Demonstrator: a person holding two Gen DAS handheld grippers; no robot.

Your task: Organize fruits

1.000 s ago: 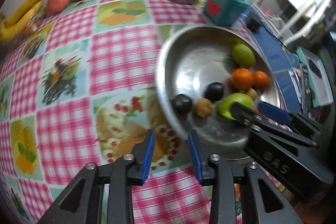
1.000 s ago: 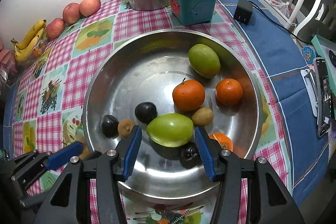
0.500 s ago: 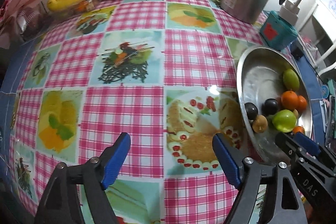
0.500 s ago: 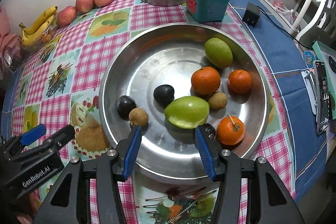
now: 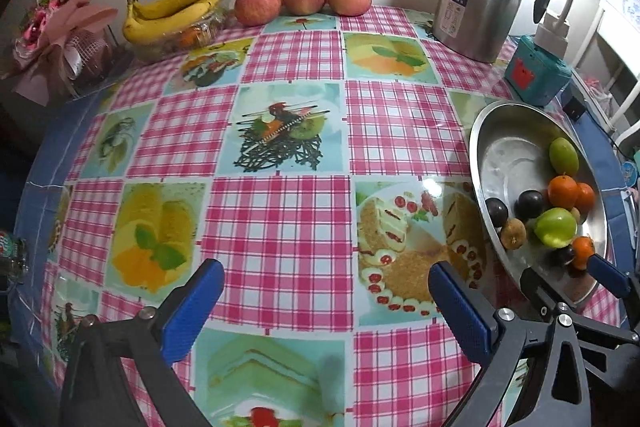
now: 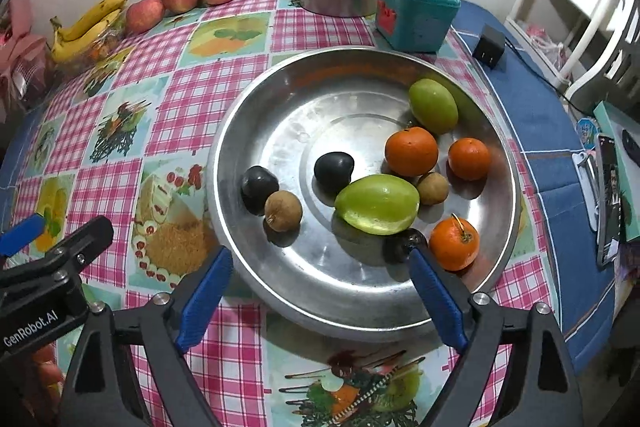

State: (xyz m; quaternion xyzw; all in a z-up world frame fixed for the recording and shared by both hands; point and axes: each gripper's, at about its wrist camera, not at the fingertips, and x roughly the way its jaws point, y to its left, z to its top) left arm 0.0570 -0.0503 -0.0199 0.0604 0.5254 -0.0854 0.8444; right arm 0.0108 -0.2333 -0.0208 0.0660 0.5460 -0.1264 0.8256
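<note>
Grippers, left [image 5: 326, 293] and right [image 6: 320, 283], opening empty beside fruit tray [image 6: 256, 115]; next, select a fruit.

Shiny metal bowl [image 6: 248, 107] (scuffed) on glossy tablecloth [image 5: 280, 211].

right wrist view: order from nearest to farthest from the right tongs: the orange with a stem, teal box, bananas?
1. Orange with stem, in the pan, just beyond the right tongs.
2. Teal box, behind the pan.
3. Bananas, far left by the wall.
</note>
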